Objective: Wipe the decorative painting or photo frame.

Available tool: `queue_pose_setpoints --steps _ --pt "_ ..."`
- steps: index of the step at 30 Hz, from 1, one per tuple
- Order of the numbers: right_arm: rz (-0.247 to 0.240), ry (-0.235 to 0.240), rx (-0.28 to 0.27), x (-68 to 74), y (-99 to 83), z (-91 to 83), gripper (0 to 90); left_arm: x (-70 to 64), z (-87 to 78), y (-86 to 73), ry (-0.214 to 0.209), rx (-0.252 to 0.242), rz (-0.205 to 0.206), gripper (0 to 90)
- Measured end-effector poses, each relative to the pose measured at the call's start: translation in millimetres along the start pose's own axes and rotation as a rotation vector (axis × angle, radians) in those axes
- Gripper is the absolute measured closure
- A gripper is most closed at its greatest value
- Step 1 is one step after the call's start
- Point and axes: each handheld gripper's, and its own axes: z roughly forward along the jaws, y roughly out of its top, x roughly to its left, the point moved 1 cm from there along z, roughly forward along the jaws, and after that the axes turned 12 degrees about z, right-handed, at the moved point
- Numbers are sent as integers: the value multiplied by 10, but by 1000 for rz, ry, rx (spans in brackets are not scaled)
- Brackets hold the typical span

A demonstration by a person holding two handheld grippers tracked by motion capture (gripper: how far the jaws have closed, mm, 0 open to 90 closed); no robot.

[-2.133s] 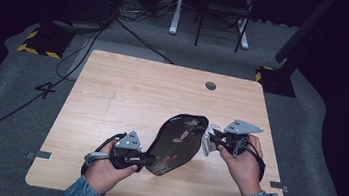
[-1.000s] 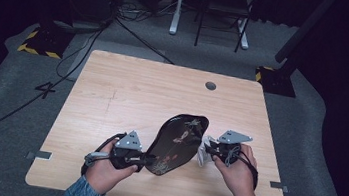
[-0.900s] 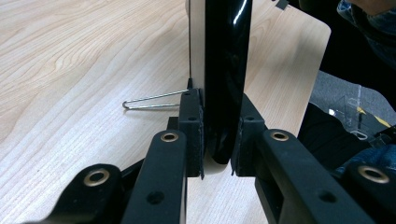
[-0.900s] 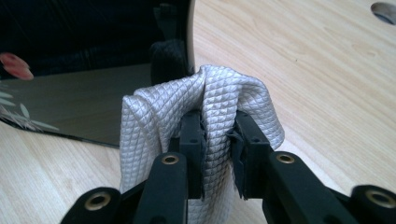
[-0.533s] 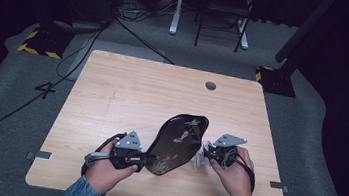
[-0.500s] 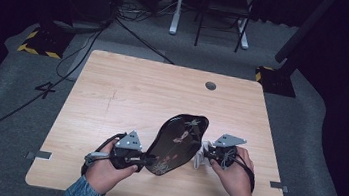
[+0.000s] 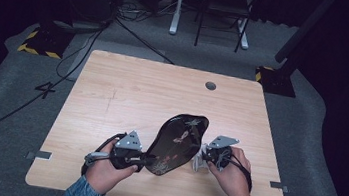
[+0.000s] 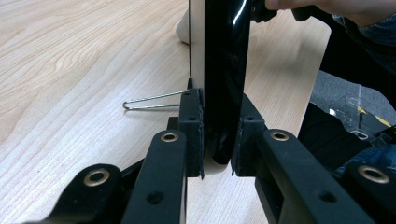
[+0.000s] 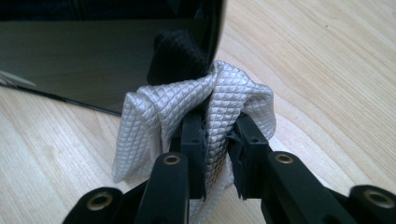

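Note:
A glossy black plate (image 7: 177, 137) with a pale flower pattern stands tilted on edge near the table's front. My left gripper (image 7: 140, 161) is shut on its lower rim; in the left gripper view both jaws (image 8: 219, 126) clamp the upright plate (image 8: 224, 56). My right gripper (image 7: 204, 158) is shut on a grey-white quilted cloth (image 7: 197, 162). In the right gripper view the cloth (image 9: 149, 112) bunches around the jaws (image 9: 219, 135) and presses against the plate's dark edge (image 9: 93, 51).
The wooden table (image 7: 128, 87) has a round cable hole (image 7: 210, 86) near its back edge. A bent metal wire (image 8: 154, 99) lies on the wood behind the plate. Chair legs (image 7: 213, 12) and cables stand on the floor beyond.
The right gripper with the cloth has slid down along the plate's right edge, toward the person and closer to the plate. The left gripper and plate have stayed put.

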Motion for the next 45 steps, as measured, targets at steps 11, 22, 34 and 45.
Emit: queue_pose_setpoints --steps 11,22,34,45 --pt "-114 -44 73 114 4 49 771 -1 3 2 2 -2 -1 780" --pt "-146 -46 109 193 -15 59 773 0 4 3 1 -2 -5 780" --pt "-145 116 125 387 -37 72 794 -4 18 5 2 1 -1 778" --pt "-134 128 93 416 -37 -40 801 4 16 0 14 -12 4 780"
